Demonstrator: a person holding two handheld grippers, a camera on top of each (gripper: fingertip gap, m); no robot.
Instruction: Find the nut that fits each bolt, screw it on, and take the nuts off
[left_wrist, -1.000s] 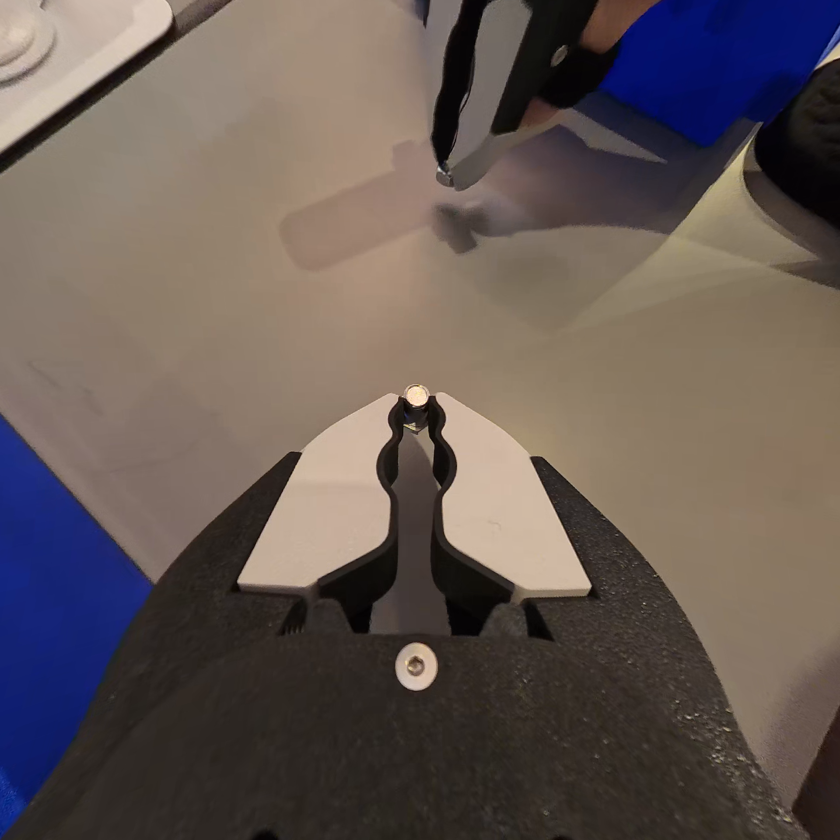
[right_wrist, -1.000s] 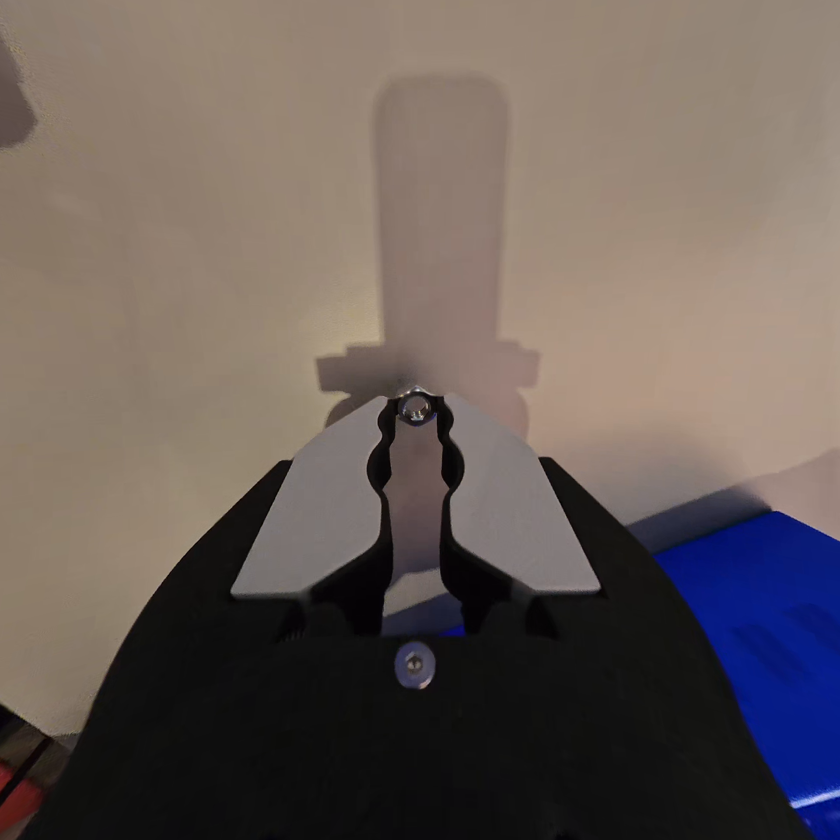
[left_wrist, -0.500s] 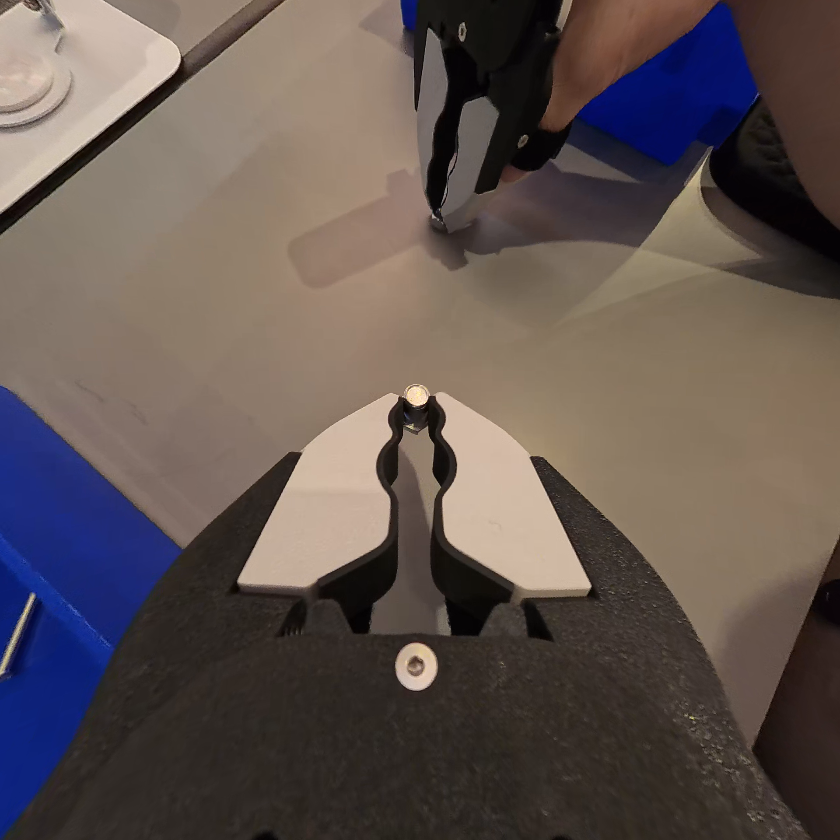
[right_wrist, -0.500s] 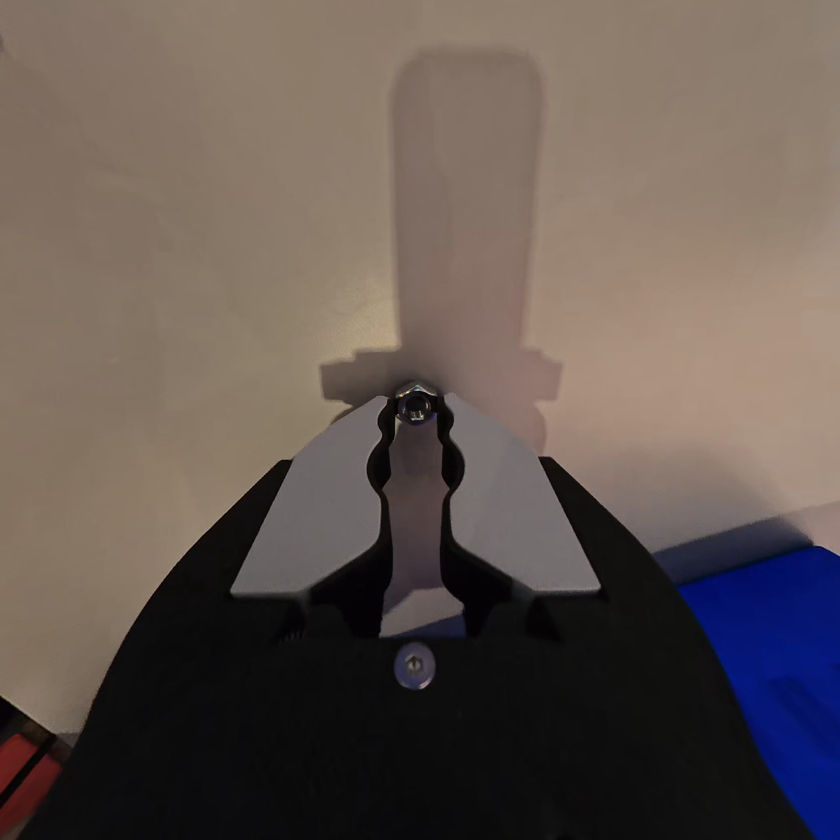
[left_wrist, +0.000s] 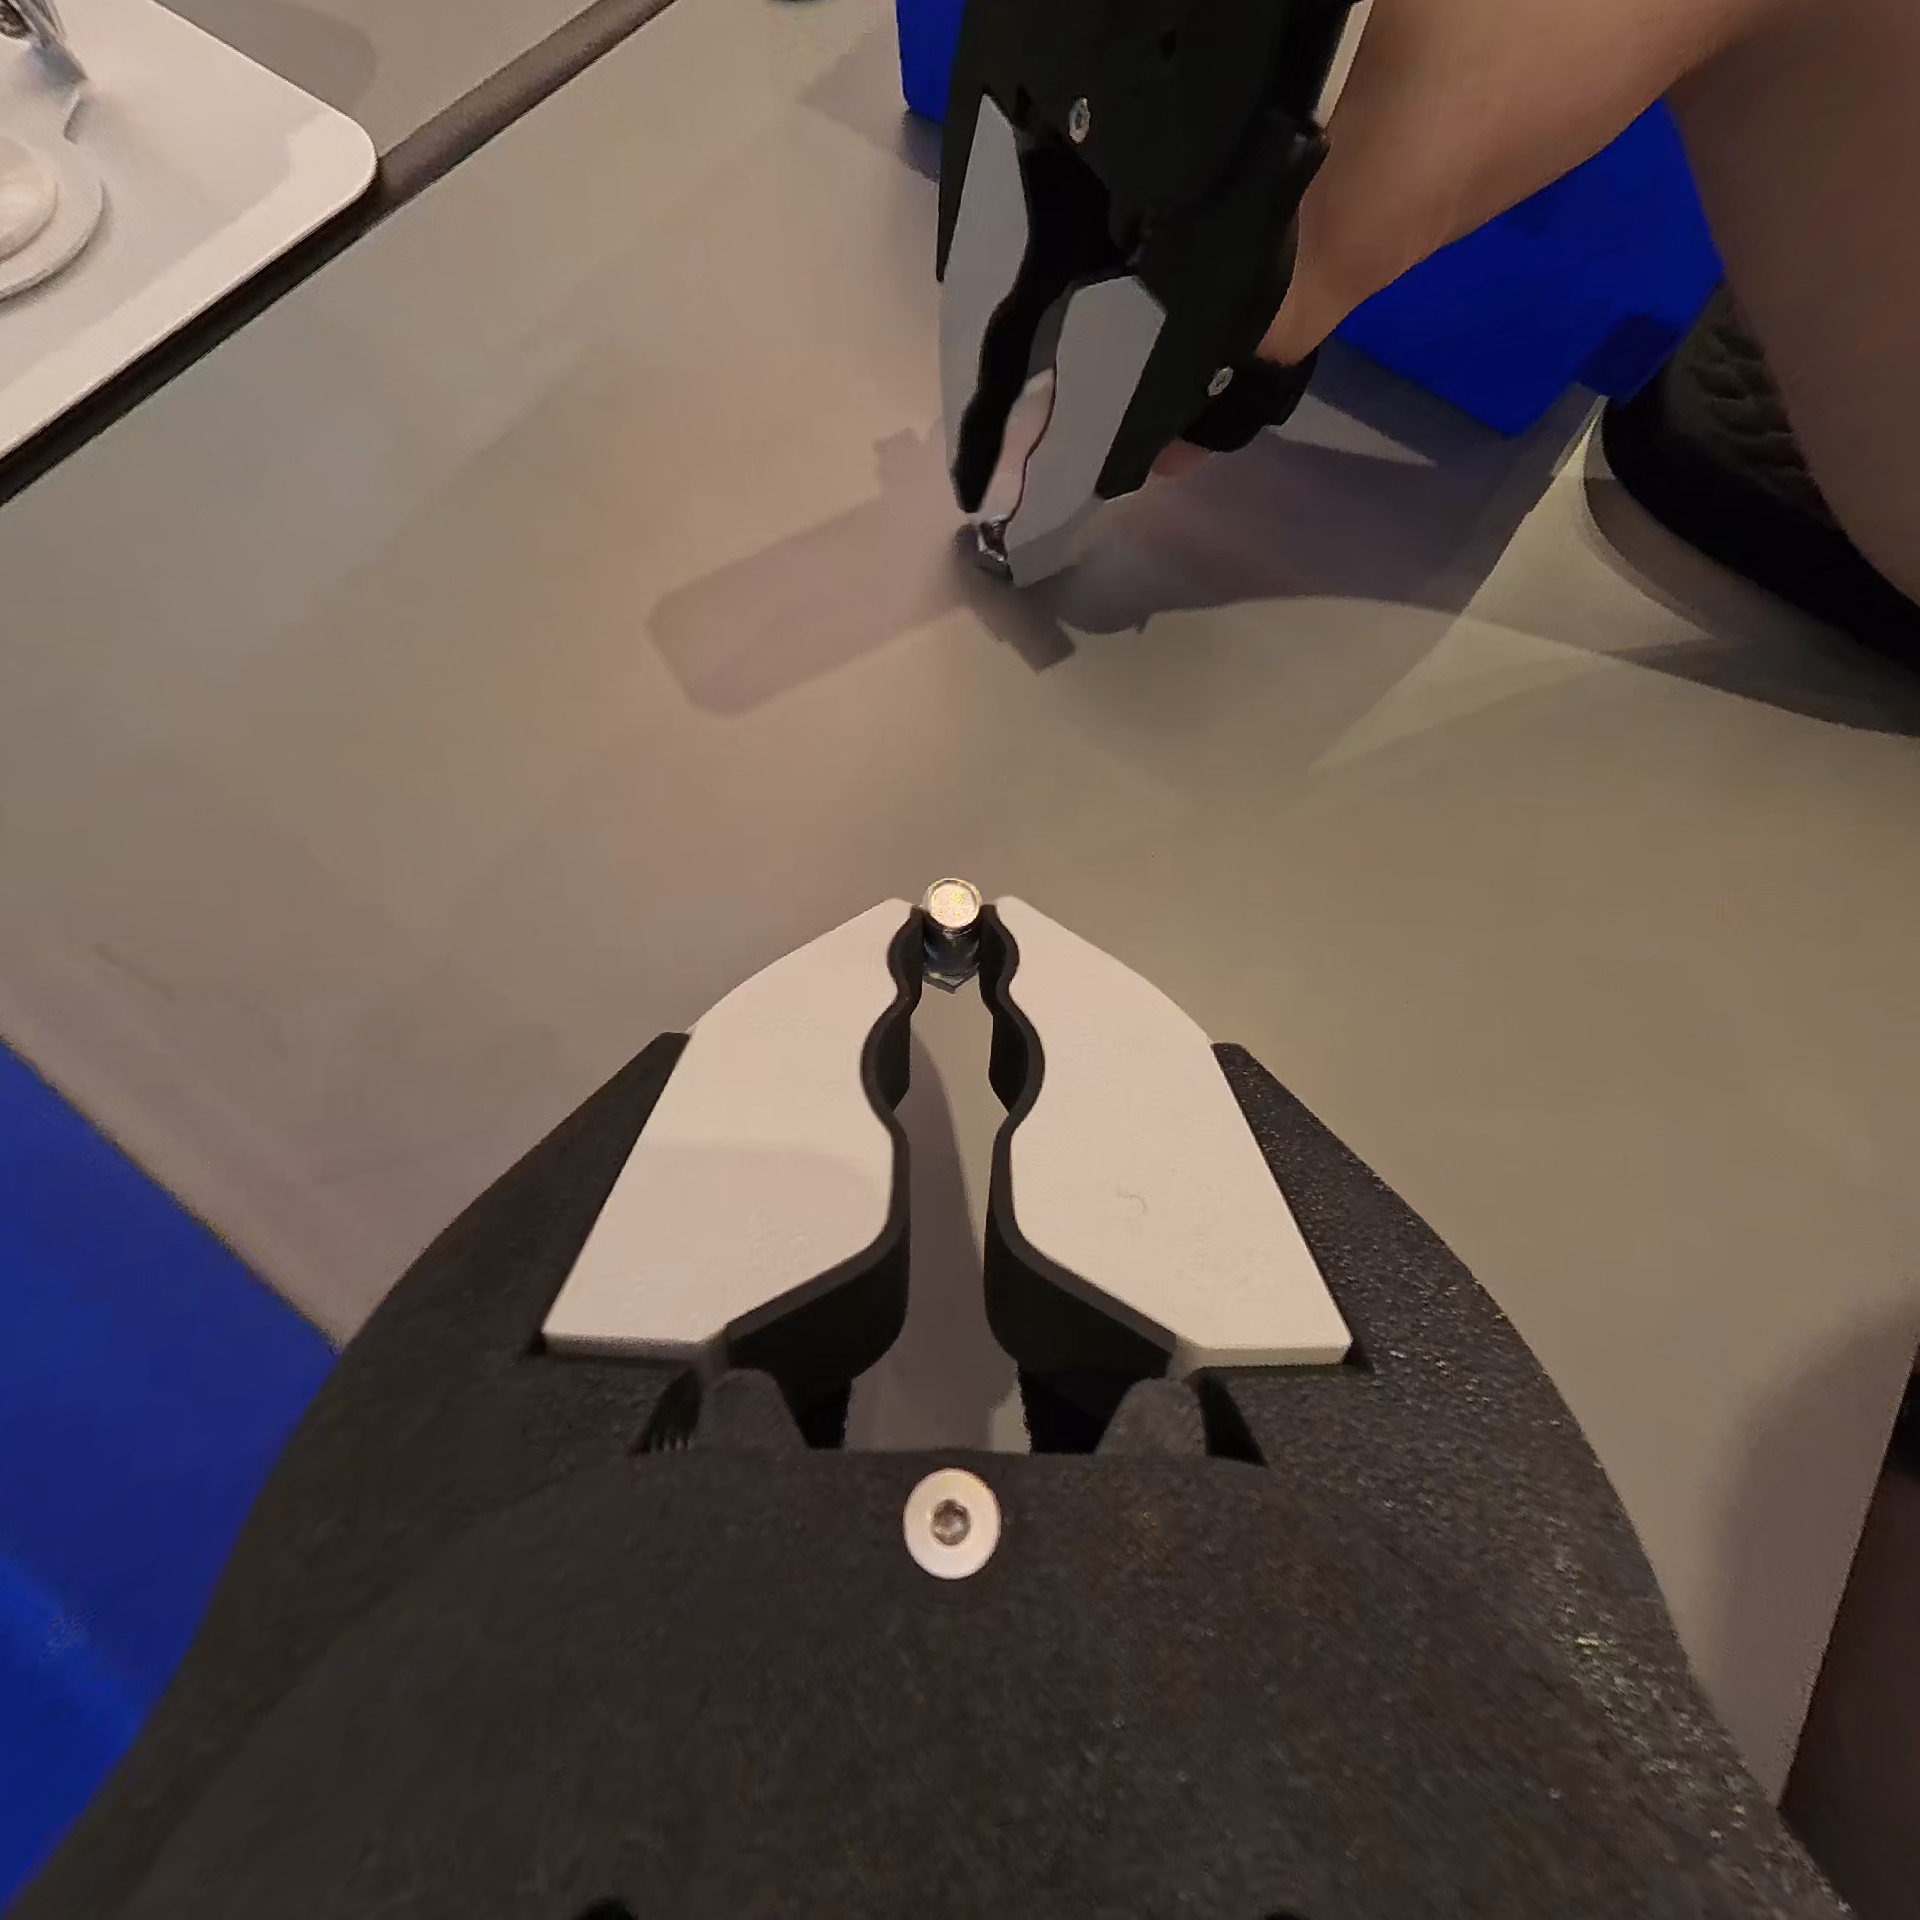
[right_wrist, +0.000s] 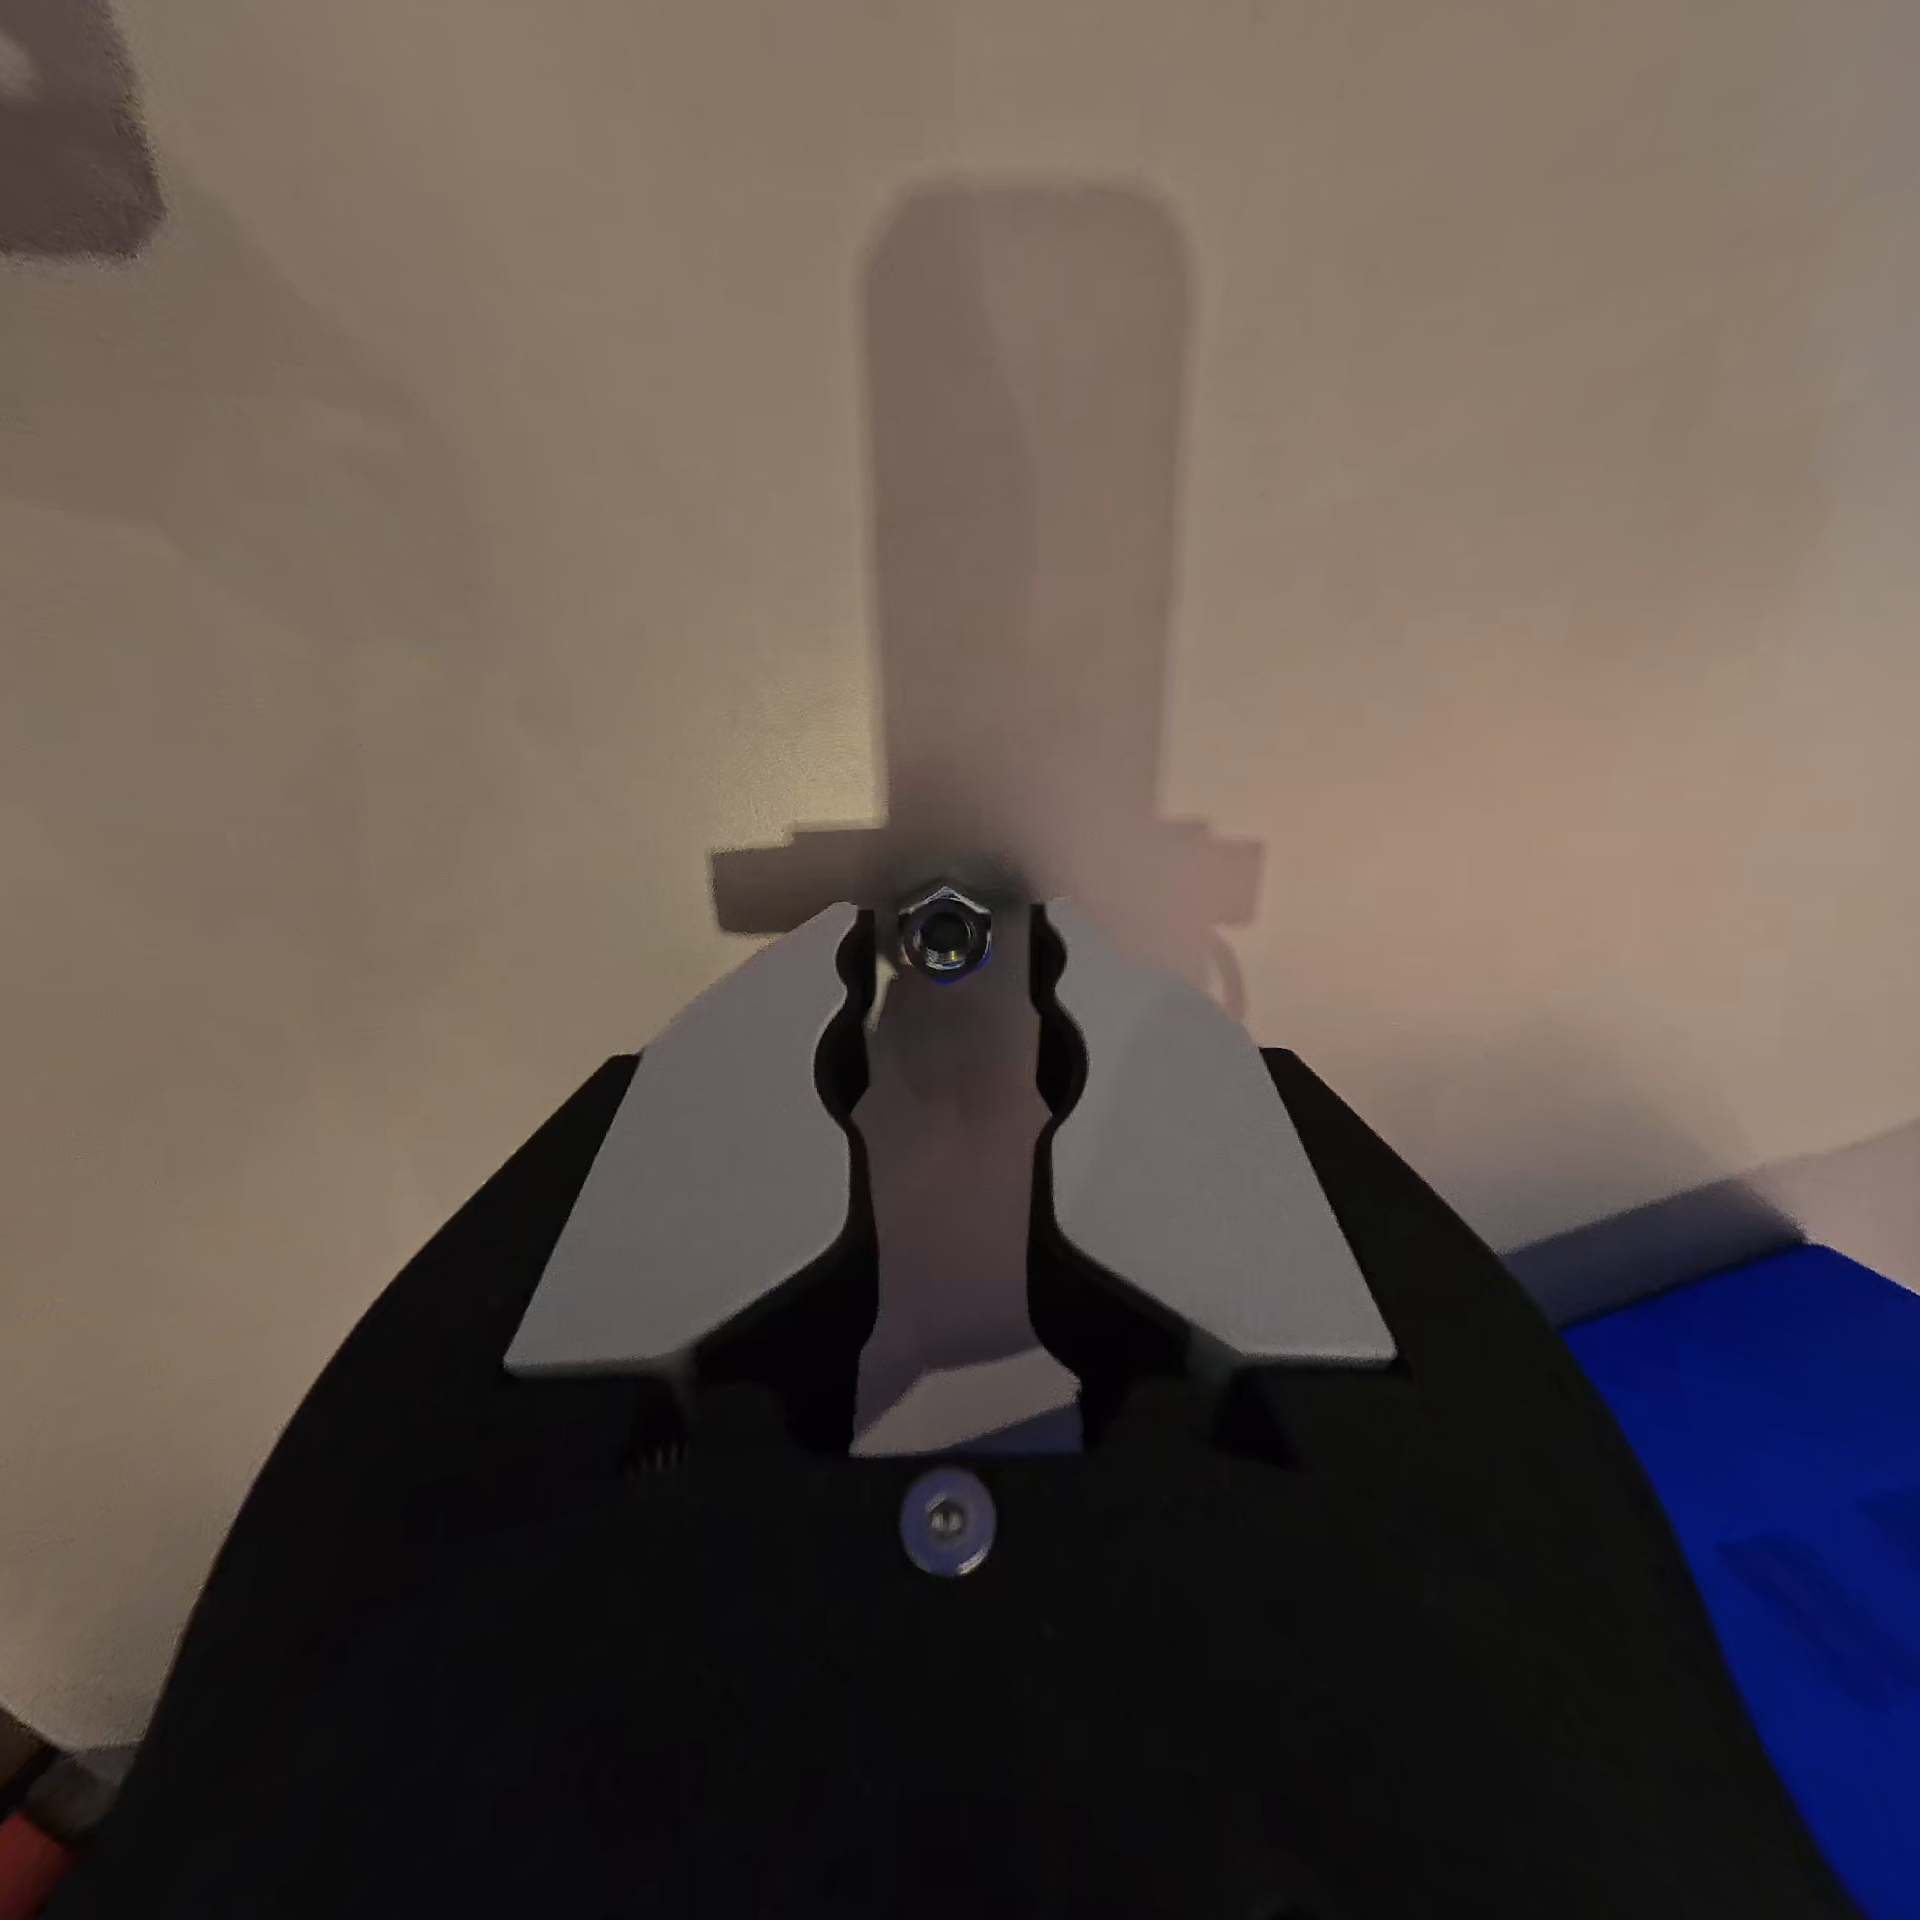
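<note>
My left gripper (left_wrist: 953, 908) is shut on a small silver bolt (left_wrist: 953, 900), whose flat end sticks out past the fingertips above the grey table (left_wrist: 520, 831). My right gripper (right_wrist: 943, 918) is open, its tips down at the table. A silver hex nut (right_wrist: 943, 935) lies on the table between its fingers, with a gap on each side. In the left wrist view the right gripper (left_wrist: 1003, 556) stands tip-down farther off, with the nut (left_wrist: 983, 544) at its tips.
A blue bin (left_wrist: 1538, 301) sits behind the right gripper and shows in the right wrist view (right_wrist: 1766, 1507). Another blue bin (left_wrist: 104, 1351) is at the near left. A white tray (left_wrist: 208, 156) lies at the far left. A person's forearm (left_wrist: 1507, 125) reaches in from the top right. The gap from one gripper's tips to the other's is roughly 15 centimetres.
The right gripper came down to the table with the nut and opened its jaws, letting go of it. The left gripper kept its hold on the bolt and moved closer.
</note>
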